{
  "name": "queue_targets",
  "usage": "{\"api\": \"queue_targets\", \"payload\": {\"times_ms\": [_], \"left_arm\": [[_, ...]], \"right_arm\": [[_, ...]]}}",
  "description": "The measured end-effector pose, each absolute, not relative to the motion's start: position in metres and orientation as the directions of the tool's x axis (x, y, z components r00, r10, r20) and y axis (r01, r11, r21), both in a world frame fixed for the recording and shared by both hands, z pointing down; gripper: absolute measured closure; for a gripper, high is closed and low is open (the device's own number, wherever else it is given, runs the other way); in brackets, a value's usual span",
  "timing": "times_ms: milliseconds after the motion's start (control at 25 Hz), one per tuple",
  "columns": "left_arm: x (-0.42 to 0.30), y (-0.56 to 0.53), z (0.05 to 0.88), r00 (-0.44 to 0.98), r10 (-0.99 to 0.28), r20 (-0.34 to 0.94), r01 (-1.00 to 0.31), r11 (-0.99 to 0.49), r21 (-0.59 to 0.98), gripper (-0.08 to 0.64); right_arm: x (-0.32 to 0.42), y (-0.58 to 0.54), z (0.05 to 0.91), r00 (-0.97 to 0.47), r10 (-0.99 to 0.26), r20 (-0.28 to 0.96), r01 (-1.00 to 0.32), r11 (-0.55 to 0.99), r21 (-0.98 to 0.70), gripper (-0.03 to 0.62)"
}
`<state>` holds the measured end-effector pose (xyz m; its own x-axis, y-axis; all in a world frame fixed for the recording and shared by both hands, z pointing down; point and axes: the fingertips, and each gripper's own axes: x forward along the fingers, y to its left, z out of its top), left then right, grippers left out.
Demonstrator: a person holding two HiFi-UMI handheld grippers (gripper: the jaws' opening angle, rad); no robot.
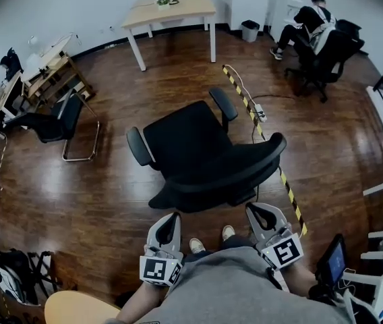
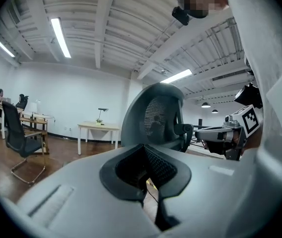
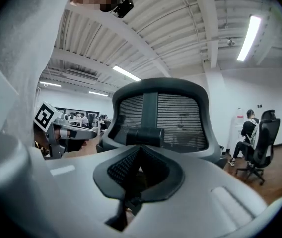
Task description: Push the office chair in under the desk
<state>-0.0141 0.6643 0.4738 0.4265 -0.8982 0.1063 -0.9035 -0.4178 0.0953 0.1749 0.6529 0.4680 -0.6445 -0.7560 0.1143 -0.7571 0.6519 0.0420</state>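
Note:
A black office chair [image 1: 195,150] stands in the middle of the wooden floor with its curved backrest [image 1: 235,171] towards me. The light wooden desk [image 1: 174,7] stands far beyond it, by the back wall. My left gripper [image 1: 170,217] and right gripper [image 1: 259,210] are side by side just behind the backrest, both shut and holding nothing. I cannot tell whether either touches the chair. The mesh backrest [image 3: 161,114] fills the right gripper view ahead of the shut right gripper [image 3: 135,178]. In the left gripper view the backrest [image 2: 156,117] is slightly right of the shut left gripper [image 2: 148,183].
A second black chair [image 1: 55,121] stands at the left by shelves. A yellow-black floor strip [image 1: 262,130] with a power strip runs right of the office chair. A seated person [image 1: 311,20] and a bin [image 1: 250,30] are at the back right. White racks line the right edge.

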Motion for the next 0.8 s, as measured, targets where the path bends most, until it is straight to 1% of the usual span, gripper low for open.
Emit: {"api": "queue_targets", "payload": {"times_ms": [160,280,360,400,440,480,560,600,640,720,800], "left_arm": [[-0.019,0.652,0.465,0.356,-0.931,0.077,-0.933,-0.351,0.078,0.560],[-0.025,0.648,0.458,0.308,-0.950,0.058,-0.950,-0.303,0.077,0.560],[-0.025,0.645,0.454,0.317,-0.947,0.049,-0.946,-0.312,0.091,0.510],[-0.024,0.643,0.454,0.335,-0.941,0.049,-0.939,-0.329,0.102,0.472],[-0.021,0.640,0.454,0.357,-0.933,0.053,-0.930,-0.349,0.111,0.418],[-0.017,0.636,0.455,0.379,-0.923,0.060,-0.921,-0.371,0.119,0.365],[-0.007,0.628,0.457,0.420,-0.904,0.080,-0.904,-0.409,0.127,0.266],[-0.002,0.625,0.459,0.435,-0.896,0.090,-0.897,-0.423,0.126,0.237],[0.003,0.622,0.461,0.445,-0.890,0.099,-0.893,-0.433,0.123,0.213],[0.009,0.616,0.465,0.452,-0.886,0.108,-0.890,-0.439,0.123,0.198],[0.010,0.610,0.467,0.448,-0.887,0.113,-0.891,-0.434,0.129,0.199]], "right_arm": [[0.195,0.641,0.462,-0.632,-0.767,0.110,-0.768,0.639,0.046,0.588],[0.221,0.627,0.457,-0.615,-0.784,0.084,-0.784,0.620,0.037,0.586],[0.247,0.612,0.452,-0.592,-0.804,0.058,-0.805,0.593,0.009,0.586],[0.259,0.603,0.450,-0.585,-0.809,0.051,-0.811,0.586,-0.003,0.586],[0.268,0.593,0.449,-0.586,-0.809,0.050,-0.810,0.586,-0.014,0.559],[0.274,0.583,0.447,-0.596,-0.802,0.052,-0.803,0.595,-0.025,0.476],[0.280,0.561,0.448,-0.629,-0.773,0.074,-0.777,0.629,-0.034,0.361],[0.281,0.552,0.450,-0.647,-0.757,0.091,-0.762,0.647,-0.032,0.321],[0.281,0.543,0.451,-0.662,-0.742,0.105,-0.748,0.663,-0.030,0.297],[0.282,0.528,0.455,-0.687,-0.716,0.122,-0.725,0.688,-0.042,0.264],[0.280,0.515,0.460,-0.711,-0.689,0.137,-0.701,0.710,-0.063,0.244]]}}
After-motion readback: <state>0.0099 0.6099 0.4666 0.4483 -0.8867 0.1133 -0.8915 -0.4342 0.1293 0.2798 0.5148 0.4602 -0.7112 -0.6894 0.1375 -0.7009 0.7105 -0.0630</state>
